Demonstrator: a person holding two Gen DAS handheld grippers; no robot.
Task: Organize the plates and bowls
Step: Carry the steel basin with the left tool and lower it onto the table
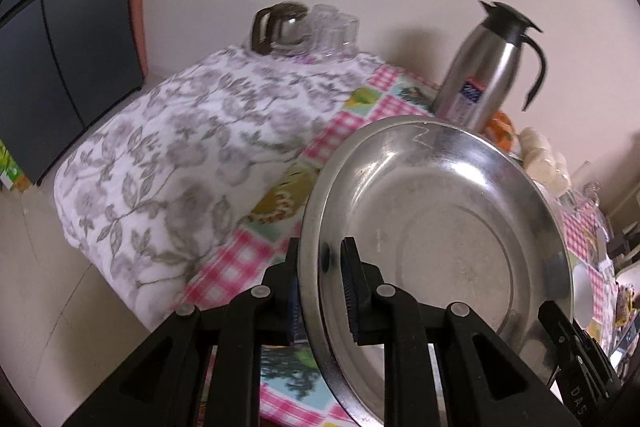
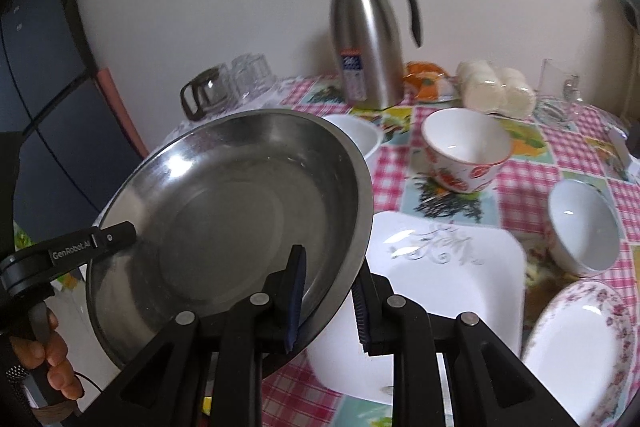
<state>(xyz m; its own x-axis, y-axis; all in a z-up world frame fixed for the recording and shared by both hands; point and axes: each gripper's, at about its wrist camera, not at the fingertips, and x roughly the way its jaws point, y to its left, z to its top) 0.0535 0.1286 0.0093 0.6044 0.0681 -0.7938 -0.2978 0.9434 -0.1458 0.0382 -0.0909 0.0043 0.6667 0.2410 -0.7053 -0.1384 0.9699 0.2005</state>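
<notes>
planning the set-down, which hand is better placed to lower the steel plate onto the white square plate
Right, probably. The right gripper clamps the steel plate rim directly above the white square plate; the left gripper holds the far rim, over the floral cloth side.

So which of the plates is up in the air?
The shiny steel plate. Both grippers pinch its rim and it hangs tilted, while the white square plate and the flowery oval plate lie flat on the table.
</notes>
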